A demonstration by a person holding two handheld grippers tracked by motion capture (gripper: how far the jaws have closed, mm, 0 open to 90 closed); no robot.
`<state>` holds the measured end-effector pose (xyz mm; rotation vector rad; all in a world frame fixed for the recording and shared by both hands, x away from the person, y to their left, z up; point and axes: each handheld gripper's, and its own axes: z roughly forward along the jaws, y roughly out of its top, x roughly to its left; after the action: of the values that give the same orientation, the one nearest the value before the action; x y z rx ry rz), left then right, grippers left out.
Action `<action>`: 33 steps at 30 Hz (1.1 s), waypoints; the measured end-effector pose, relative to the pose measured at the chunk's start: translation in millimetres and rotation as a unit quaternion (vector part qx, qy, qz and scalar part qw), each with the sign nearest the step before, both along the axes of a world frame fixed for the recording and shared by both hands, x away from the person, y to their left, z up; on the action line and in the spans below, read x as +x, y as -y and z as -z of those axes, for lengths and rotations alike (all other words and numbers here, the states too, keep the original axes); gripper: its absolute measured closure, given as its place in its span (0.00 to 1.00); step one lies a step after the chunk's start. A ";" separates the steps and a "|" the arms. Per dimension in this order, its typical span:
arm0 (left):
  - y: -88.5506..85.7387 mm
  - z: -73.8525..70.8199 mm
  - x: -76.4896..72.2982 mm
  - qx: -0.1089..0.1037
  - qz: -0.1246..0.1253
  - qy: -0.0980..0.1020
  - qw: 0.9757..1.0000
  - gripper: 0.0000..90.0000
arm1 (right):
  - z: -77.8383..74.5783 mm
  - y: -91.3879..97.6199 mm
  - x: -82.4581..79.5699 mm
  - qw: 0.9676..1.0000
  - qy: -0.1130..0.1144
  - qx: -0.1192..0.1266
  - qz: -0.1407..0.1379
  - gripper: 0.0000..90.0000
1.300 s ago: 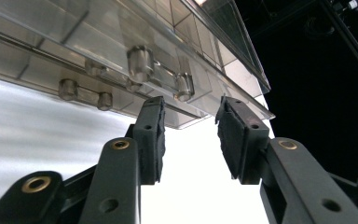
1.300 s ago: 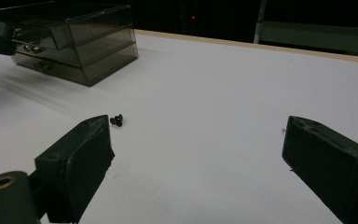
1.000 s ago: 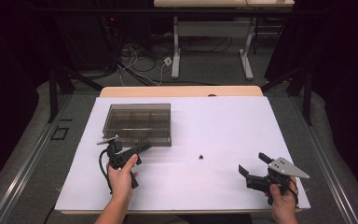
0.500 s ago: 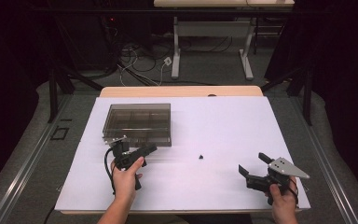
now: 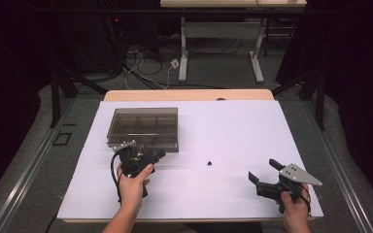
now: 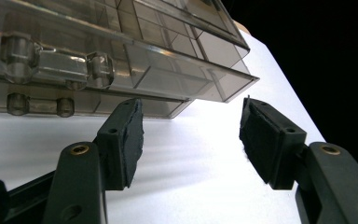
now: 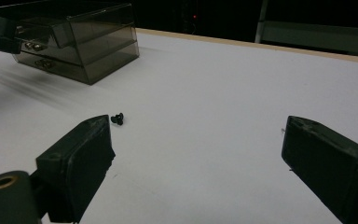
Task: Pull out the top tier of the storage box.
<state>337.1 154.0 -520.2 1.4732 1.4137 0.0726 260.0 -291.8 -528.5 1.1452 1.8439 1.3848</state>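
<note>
A smoky clear plastic compartment box [image 5: 143,127] lies with its lid down at the left of the white table [image 5: 233,131]. My left gripper [image 5: 151,156] is just in front of the box's near side. In the left gripper view, that gripper [image 6: 193,112] has its jaws apart with nothing between them, below the box's hinged edge [image 6: 121,51]; they have just been opening. A small black screw [image 5: 210,163] lies loose mid-table. My right gripper [image 5: 263,170] stands open at the front right, with the screw [image 7: 117,119] lying ahead of its left jaw in the right gripper view [image 7: 198,126].
The box [image 7: 93,42] sits far left in the right gripper view. The table's wooden far edge [image 5: 189,94] borders the white sheet. Beyond it are desk legs [image 5: 182,53] and cables on the floor. A black cable loops down from the left gripper.
The left gripper shifted slightly right along the box's front, and its jaws spread wider. The right gripper stayed put.
</note>
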 end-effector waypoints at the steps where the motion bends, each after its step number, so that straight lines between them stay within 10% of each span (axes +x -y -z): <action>1: 0.3 -0.6 -0.5 0.000 0.001 0.003 1.000 0.44 | 0.0 0.0 0.0 1.000 0.000 0.000 0.000 0.09; 18: 3.2 -16.8 -4.9 0.052 0.006 0.075 0.996 0.39 | 0.1 -0.2 0.1 1.000 0.000 -0.001 0.001 0.09; 33: -1.5 -23.2 -3.8 0.077 0.000 0.073 0.994 0.18 | 0.1 -0.3 0.0 1.000 -0.001 -0.001 -0.001 0.09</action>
<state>333.4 155.6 -497.0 1.5599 1.3130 0.2905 260.0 -291.5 -528.6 1.1441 1.8480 1.3823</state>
